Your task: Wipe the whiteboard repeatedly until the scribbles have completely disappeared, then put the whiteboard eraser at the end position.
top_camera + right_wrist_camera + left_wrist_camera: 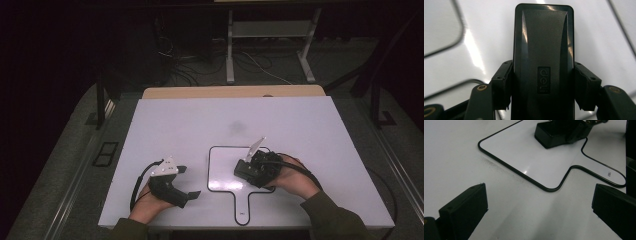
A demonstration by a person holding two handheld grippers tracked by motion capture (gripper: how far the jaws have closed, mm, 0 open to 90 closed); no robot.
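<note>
While the black eraser block is lying lengthwise between the jaws of our right gripper, we are clamping it from both long sides, the pads pressing flat against its edges. A small raised logo is showing on its top face in the right gripper view. In the high view the same eraser is sitting inside the black outline drawn on the white board, close to the right half of that outline, and our right gripper is reaching it from the right with the hand wrapping around the gripper's body. Whether the eraser is resting on the surface or hovering just above it, we cannot tell. A thin pale strip is sticking up at a slant just behind the gripper.

Farther out, our left gripper is resting well apart from the eraser, to the left of the outline, with its jaws standing wide and nothing between them. In the left gripper view the two black jaws are framing bare white table, with the outline's handle-shaped part and the eraser lying beyond them.

The white board is covering most of the table, whose wooden edge is showing along the far side.
</note>
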